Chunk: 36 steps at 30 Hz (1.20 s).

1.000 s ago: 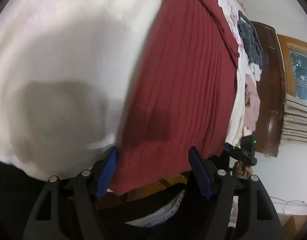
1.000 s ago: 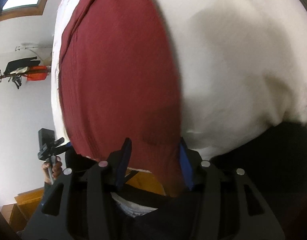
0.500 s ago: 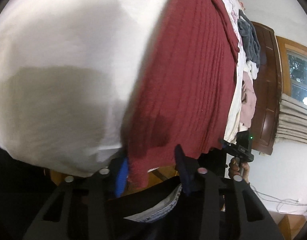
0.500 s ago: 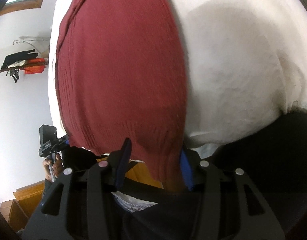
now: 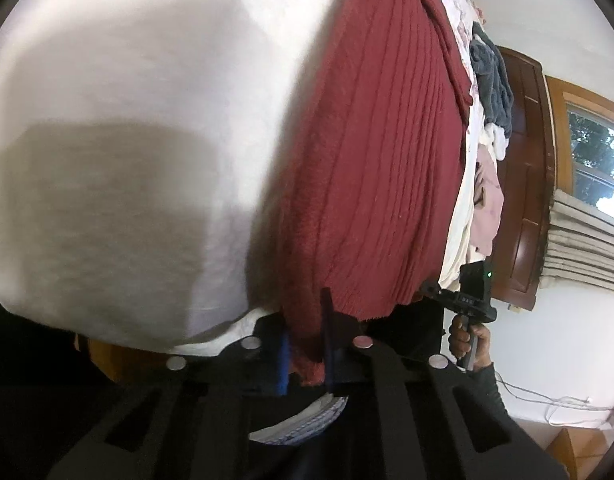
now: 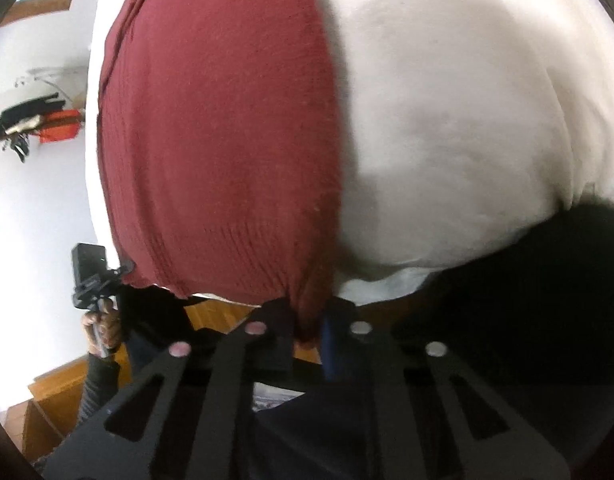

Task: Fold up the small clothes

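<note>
One dark red knit garment (image 5: 387,152) is lying across one white bed sheet (image 5: 127,140), and two grippers are pinching its near hem: the left gripper (image 5: 305,344) and the right gripper (image 6: 309,332). At the far end of the bed three other pieces are sitting: one grey (image 5: 491,76), one white (image 5: 497,138), one pink (image 5: 487,204). One window (image 5: 591,156) is showing, with one wooden door (image 5: 525,184) beside it.

Both grippers' jaws have closed onto the red knit garment (image 5: 379,168).
</note>
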Motion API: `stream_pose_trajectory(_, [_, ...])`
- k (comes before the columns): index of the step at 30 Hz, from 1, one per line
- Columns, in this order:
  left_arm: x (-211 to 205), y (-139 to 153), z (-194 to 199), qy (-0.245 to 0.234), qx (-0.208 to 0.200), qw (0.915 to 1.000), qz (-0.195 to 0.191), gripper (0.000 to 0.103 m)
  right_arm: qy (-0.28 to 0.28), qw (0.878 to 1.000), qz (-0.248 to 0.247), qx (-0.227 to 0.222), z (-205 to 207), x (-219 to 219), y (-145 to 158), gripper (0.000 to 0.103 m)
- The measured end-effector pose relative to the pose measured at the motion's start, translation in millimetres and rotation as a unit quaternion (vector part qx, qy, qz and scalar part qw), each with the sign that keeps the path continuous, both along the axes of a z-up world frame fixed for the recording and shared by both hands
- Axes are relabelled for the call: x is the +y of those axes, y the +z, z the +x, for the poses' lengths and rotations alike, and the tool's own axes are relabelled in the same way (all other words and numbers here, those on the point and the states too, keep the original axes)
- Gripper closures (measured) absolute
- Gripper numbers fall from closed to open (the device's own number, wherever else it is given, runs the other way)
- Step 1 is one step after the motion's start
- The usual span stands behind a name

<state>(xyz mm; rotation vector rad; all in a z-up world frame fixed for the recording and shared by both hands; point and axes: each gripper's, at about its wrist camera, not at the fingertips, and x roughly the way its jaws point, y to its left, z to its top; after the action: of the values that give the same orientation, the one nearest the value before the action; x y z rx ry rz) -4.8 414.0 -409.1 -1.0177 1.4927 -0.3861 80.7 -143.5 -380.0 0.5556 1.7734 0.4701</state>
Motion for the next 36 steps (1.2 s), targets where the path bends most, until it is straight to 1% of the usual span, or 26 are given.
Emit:
stream_pose_trajectory(3, [0.3, 3.9, -0.8, 0.008, -0.008, 0.9999, -0.005, 0.096, -0.009, 1.000, 0.012, -0.004, -1.9, -3.3, 2.1, 0.098])
stream_pose_trajectory(7, [1.7, 11.9, -4.1, 0.024, -0.021, 0.9994, -0.015, 0.096, -0.020, 0.999, 0.030, -0.015, -5.8, -8.1, 9.2, 0.098])
stream_pose_trajectory(9, [5.0, 18.1, -6.9, 0.038, -0.032, 0.9984, -0.027, 0.096, -0.028, 0.998, 0.044, -0.021, -5.9, -14.5, 14.0, 0.098])
stream_pose_trajectory(11, [8.5, 26.7, -9.7, 0.052, -0.045, 0.9969, -0.038, 0.096, -0.036, 0.997, 0.057, -0.028, -4.8, -22.5, 19.9, 0.098])
stream_pose_trajectory(17, [12.6, 50.6, -7.9, 0.072, -0.077, 0.9928, -0.058, 0.097, -0.058, 0.992, 0.096, -0.058, -1.9, -33.9, 48.3, 0.098])
stream_pose_trajectory(24, [17.7, 81.2, 7.3, 0.082, -0.110, 0.9878, -0.072, 0.097, -0.070, 0.983, 0.136, -0.096, 11.5, -34.7, 87.1, 0.098])
stream_pose_trajectory(28, [20.0, 102.0, 18.0, 0.086, -0.131, 0.9845, -0.078, 0.097, -0.076, 0.979, 0.154, -0.113, 21.5, -33.0, 104.3, 0.098])
stream_pose_trajectory(31, [26.0, 118.9, 29.2, 0.095, -0.148, 0.9808, -0.085, 0.097, -0.083, 0.974, 0.170, -0.124, 31.3, -34.6, 117.3, 0.098])
stream_pose_trajectory(36, [32.2, 138.3, 50.0, 0.106, -0.163, 0.9764, -0.094, 0.097, -0.095, 0.967, 0.191, -0.141, 49.1, -32.1, 138.2, 0.098])
